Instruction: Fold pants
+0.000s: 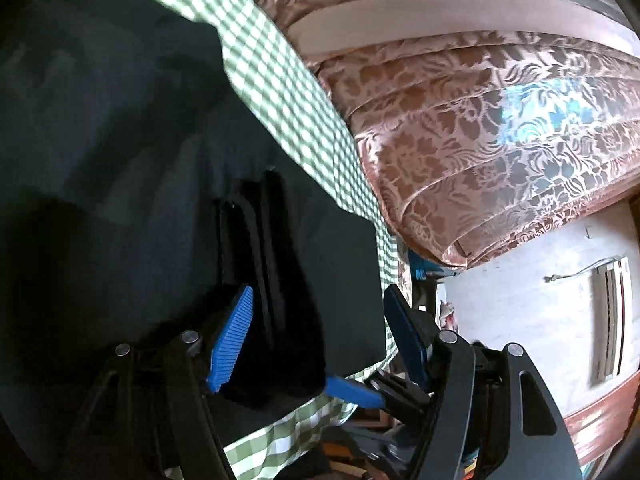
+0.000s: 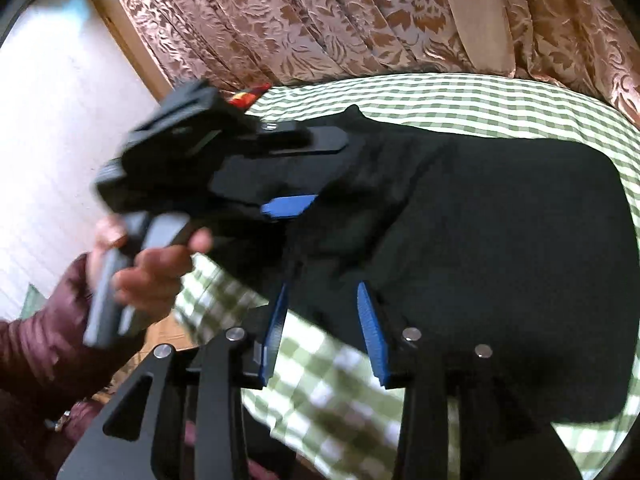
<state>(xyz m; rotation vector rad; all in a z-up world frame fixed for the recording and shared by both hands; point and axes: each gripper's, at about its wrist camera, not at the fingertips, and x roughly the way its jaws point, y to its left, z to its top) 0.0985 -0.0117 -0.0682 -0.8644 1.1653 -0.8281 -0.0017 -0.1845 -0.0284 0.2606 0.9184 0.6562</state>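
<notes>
**Right gripper (image 2: 324,332).** My jaws stand at a moderate gap with nothing clamped. Between the blue pads I see only the green checked cloth (image 2: 440,100) and the near edge of the pants (image 2: 500,240). The pads do not touch the fabric.

**Left gripper (image 1: 318,340).** My jaws stand wide. A raised fold of the black pants (image 1: 120,160) sits between the pads. It lies close against one pad, while a gap shows beside the other. Black on black hides the exact contact, so I cannot confirm pressure. In the right wrist view this gripper is blurred. My hand (image 2: 152,276) holds its handle, and a dark red sleeve (image 2: 40,352) is cut off at the frame edge.

**Unidentified item.** A blue part (image 1: 352,394) on a black mount shows below the left jaws. It is too obscured to identify.

**Pants.** The garment lies spread on the checked cloth (image 1: 280,80). One corner is lifted at the left gripper. Seams and folds are lost in the dark fabric, and the far left of the garment runs out of the left wrist view.

**Background.** A patterned curtain (image 2: 280,20) hangs beyond the table. A pale wall (image 2: 52,120) stands beside it.
</notes>
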